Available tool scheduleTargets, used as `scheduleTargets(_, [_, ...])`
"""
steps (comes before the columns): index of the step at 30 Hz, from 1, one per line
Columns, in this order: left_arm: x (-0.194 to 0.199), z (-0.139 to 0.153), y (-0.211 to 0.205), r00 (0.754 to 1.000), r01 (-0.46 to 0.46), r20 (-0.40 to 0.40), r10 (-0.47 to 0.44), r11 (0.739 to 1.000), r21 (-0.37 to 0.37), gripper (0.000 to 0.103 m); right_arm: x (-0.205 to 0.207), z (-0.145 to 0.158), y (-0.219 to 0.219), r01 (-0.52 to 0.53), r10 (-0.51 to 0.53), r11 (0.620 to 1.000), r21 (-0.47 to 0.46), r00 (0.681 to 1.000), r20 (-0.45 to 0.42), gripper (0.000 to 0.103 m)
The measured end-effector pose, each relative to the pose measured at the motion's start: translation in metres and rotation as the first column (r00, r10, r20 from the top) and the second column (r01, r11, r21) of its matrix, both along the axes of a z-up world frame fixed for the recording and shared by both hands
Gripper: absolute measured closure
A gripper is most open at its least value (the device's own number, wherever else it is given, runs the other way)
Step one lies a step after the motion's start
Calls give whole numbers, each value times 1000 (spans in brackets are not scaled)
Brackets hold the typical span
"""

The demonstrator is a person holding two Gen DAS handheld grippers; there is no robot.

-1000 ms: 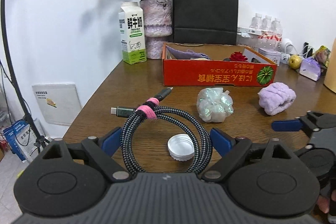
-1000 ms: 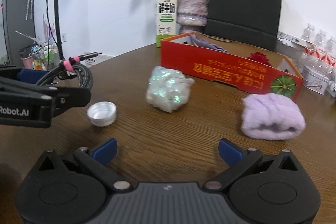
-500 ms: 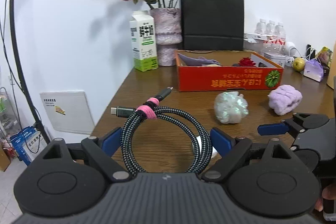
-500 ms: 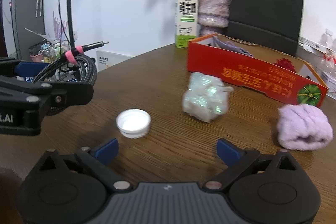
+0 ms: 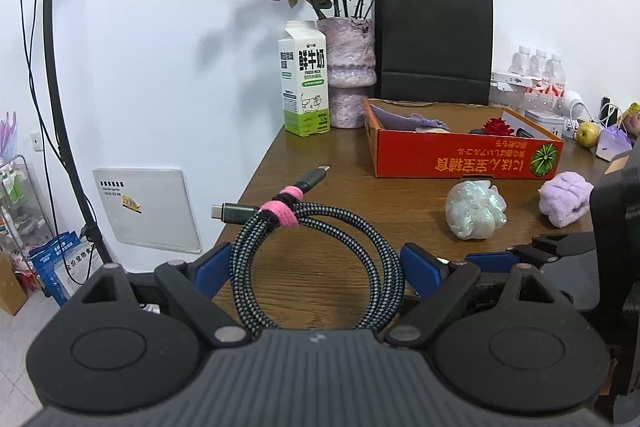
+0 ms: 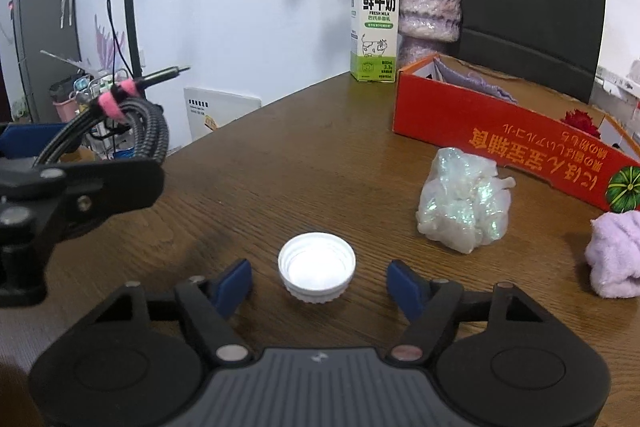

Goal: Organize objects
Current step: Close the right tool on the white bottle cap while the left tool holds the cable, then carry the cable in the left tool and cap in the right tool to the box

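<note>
The right gripper (image 6: 318, 281) has the white bottle cap (image 6: 317, 267) sitting between its blue pads, open side up on the wooden table (image 6: 320, 155). Its jaws are closing, but a gap shows on both sides, so the cap is not yet gripped. To do this well, I judge the pads should meet the cap's ribbed wall squarely at three and nine o'clock, low enough that the short rim does not pop out upward. The cap is centred now, so no sideways correction looks needed before the squeeze.

The left gripper (image 5: 316, 267) is clenched on the coiled braided cable (image 5: 316, 251), held wide across the loop and lifted clear of the table, its pink strap at twelve o'clock. In the right view it hangs at nine o'clock from the cap, well apart — no clash looks likely.

The orange box (image 6: 500, 123), the likely place for both, lies at about one o'clock from the cap, with a shiny plastic wad (image 6: 464, 199) and a purple cloth (image 6: 616, 255) near its front wall.

Against the frame a second ago, the cap lay off to the left of the right gripper's wide-spread jaws; now it sits between them and they are narrower. The left gripper's hold on the cable looks unchanged.
</note>
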State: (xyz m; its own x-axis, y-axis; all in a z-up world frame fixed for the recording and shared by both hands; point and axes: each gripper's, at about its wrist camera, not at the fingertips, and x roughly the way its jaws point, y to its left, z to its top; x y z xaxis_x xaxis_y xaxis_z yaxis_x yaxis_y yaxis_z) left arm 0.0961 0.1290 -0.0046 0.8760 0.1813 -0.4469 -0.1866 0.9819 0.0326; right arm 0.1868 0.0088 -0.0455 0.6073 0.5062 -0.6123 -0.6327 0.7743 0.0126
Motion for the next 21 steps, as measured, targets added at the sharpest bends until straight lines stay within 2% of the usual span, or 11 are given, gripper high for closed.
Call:
scheduleTargets(3, [0,0,1,1000,-1,-1,1,1000,-5,12,1,0,2,2,-2,1000,4,1000,-3,29])
scheduleTargets(5, [0,-1,0,1000,-1,0,1,1000,-10,12,-1,1,1,2,-2,1000,12,1000,3,46])
scheduleTargets(6, [0,0,1,1000,-1,1,1,1000,-12,12,0,2,1,-2,2,1000,20,1000,8,63])
scheduleTargets(12, [1,2,-4,1000,4,6,-4,1000,-20,12,-9,8,-3,-32,30,999,44,998,50,64])
scheduleTargets(21, [10,11,-21,999,30,19,-29,999,-20,12,-7,24,-26,-2,-8,996,87,994,113,64])
